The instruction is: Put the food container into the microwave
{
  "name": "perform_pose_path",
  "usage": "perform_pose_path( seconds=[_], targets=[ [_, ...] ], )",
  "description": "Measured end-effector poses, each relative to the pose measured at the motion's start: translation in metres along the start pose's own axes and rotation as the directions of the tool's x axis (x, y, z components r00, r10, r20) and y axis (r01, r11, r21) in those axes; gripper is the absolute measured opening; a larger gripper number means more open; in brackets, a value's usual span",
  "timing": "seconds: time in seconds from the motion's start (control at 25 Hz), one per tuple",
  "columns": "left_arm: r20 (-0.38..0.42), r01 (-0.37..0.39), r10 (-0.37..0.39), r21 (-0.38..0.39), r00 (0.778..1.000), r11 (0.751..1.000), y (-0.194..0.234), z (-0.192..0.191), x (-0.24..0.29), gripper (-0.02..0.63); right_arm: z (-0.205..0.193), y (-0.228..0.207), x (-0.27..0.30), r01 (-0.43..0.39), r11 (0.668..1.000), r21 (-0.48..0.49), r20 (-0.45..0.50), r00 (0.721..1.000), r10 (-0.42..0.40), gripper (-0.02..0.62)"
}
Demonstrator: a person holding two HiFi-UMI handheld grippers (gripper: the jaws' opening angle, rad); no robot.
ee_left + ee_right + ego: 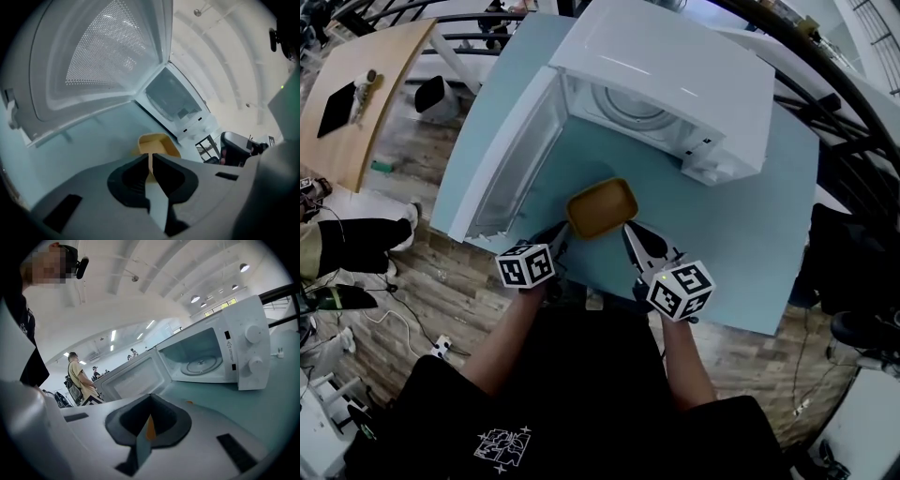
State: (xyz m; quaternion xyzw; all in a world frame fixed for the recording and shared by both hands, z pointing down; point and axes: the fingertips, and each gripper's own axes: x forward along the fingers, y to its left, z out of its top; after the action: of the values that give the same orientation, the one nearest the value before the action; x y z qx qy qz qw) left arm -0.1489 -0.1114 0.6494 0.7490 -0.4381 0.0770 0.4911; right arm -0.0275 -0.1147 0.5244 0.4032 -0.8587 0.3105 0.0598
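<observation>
The food container (602, 208) is a shallow, mustard-yellow tray with rounded corners, smooth and matte, its open side facing up. In the head view its long axis runs from about 8 o'clock to 2 o'clock. It lies over the pale blue table (727, 239), just in front of the microwave (675, 66), which stands at its 12 o'clock. I cannot tell whether it rests on the tabletop or hangs just above it.

The left gripper (563, 232) meets the tray at its 8 o'clock end. In the left gripper view, its dark jaws are pressed together on a thin strip of yellow rim. The right gripper (630, 232) takes the corner at 4 o'clock. In its own view, those jaws are likewise clenched on a narrow orange-yellow sliver of the rim.

The microwave is a glossy white box. Its door (514, 159), with a perforated window, is swung wide toward 9 o'clock. A round glass turntable (202, 365) lies in the cavity, and two round knobs (253, 334) sit on the panel.
</observation>
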Motion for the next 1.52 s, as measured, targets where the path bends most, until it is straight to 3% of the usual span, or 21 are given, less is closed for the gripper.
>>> perform_pose_path(
  seconds=[0.28, 0.88, 1.52],
  targets=[
    [0.011, 0.019, -0.018, -0.109, 1.0, 0.994, 0.005, -0.004, 0.007, 0.071, -0.005, -0.003, -0.002, -0.003, 1.0, 0.009, -0.009, 1.0, 0.003, 0.006],
    [0.04, 0.02, -0.009, -0.267, 0.999, 0.963, 0.016, -0.006, 0.015, 0.074, -0.01, -0.008, -0.012, -0.001, 0.999, 0.034, -0.012, 1.0, 0.002, 0.006],
    [0.058, 0.039, -0.021, -0.324, 0.998, 0.945, 0.017, -0.002, 0.02, 0.029, -0.011, -0.019, -0.02, 0.013, 0.998, 0.059, -0.005, 1.0, -0.013, 0.006]
  ],
)
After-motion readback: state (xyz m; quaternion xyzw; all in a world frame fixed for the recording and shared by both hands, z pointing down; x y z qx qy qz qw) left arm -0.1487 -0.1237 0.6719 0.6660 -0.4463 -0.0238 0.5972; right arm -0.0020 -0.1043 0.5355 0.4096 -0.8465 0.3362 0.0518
